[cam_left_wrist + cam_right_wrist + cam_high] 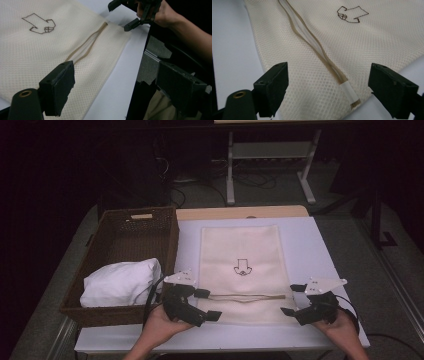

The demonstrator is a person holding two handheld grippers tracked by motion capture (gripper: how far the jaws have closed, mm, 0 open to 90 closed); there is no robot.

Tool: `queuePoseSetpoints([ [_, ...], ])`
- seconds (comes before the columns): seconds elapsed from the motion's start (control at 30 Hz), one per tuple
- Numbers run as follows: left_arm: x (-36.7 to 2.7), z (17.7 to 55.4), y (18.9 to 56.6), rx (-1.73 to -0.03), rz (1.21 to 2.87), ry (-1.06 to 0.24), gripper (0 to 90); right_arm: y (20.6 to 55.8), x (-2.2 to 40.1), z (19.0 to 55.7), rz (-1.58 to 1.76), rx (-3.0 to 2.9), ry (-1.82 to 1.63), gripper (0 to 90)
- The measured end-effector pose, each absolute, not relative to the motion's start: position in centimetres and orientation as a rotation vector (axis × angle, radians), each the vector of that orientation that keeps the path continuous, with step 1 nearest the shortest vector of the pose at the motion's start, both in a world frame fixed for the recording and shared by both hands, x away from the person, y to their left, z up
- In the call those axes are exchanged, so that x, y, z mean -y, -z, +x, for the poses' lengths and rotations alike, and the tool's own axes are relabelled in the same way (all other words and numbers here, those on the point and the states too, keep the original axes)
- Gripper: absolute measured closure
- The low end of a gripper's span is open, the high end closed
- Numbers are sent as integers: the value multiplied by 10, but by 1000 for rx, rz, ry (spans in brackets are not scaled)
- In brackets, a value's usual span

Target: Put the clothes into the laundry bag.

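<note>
White table top (320, 250) is sitting on a light wood board (240, 212) showing at the far edge, with grey floor (345, 227) running around it. Behind it, a white metal frame (270, 162) is standing on the floor with dark cables (250, 180) lying under it. Room is going dark at the back and left; light is falling on the table only.

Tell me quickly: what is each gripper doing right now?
Left gripper: open, holding nothing, at the mesh bag's near left corner.
Right gripper: open, holding nothing, at the bag's near right corner.
</note>
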State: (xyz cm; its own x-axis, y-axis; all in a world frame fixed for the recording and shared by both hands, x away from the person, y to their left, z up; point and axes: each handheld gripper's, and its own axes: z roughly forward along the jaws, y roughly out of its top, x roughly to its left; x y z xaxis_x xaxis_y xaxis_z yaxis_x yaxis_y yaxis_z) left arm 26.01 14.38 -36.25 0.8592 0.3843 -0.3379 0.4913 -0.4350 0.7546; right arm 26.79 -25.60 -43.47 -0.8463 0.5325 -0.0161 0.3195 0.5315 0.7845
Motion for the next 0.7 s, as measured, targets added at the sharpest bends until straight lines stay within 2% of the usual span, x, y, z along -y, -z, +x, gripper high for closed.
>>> queuePoseSetpoints([
  [0.13, -156, 270, 352, -661, 2061, 156, 149, 435, 251, 275, 712, -2526, -1196, 153],
  [0.27, -169, 281, 340, -617, 2062, 229, 150, 435, 248, 278, 707, -2539, -1189, 156],
  [0.7, -216, 308, 304, -638, 2058, 196, 150, 433, 245, 282, 731, -2550, -1182, 150],
])
